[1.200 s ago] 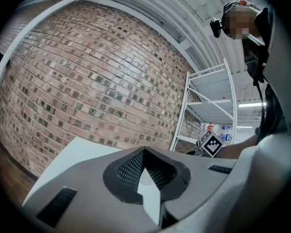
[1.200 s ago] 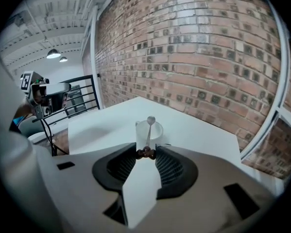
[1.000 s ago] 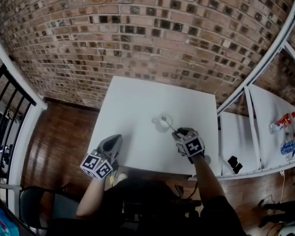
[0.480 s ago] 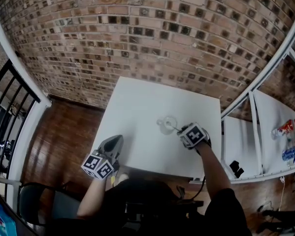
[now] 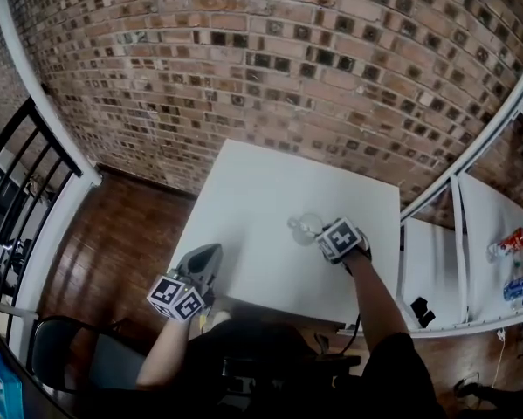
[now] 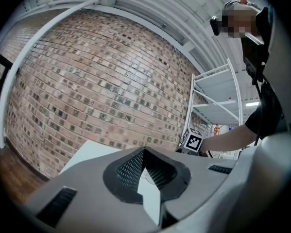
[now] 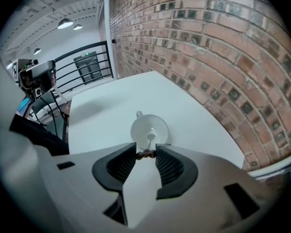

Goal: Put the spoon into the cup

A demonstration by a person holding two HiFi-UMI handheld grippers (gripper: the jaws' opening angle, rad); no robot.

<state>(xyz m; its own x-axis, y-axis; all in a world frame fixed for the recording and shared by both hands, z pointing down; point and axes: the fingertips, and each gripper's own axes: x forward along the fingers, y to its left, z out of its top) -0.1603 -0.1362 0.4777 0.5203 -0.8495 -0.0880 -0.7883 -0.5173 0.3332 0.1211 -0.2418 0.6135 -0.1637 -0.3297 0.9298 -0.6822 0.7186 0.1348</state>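
Right gripper (image 7: 146,154) clamped on spoon's (image 7: 149,140) beaded handle — spoon tip down inside white cup (image 7: 159,125), right of centre on table (image 7: 106,110). Left gripper (image 6: 145,155) — jaws together, empty, near-left table edge.

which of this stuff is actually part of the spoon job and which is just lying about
In the job: spoon, cup, right gripper holding the spoon.
Lying about: left gripper, bottles and black object on the shelf.

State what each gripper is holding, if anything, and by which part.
The right gripper holds the spoon by the dark beaded end of its handle, bowl pointing down at the cup. The left gripper holds nothing; its jaws are together.
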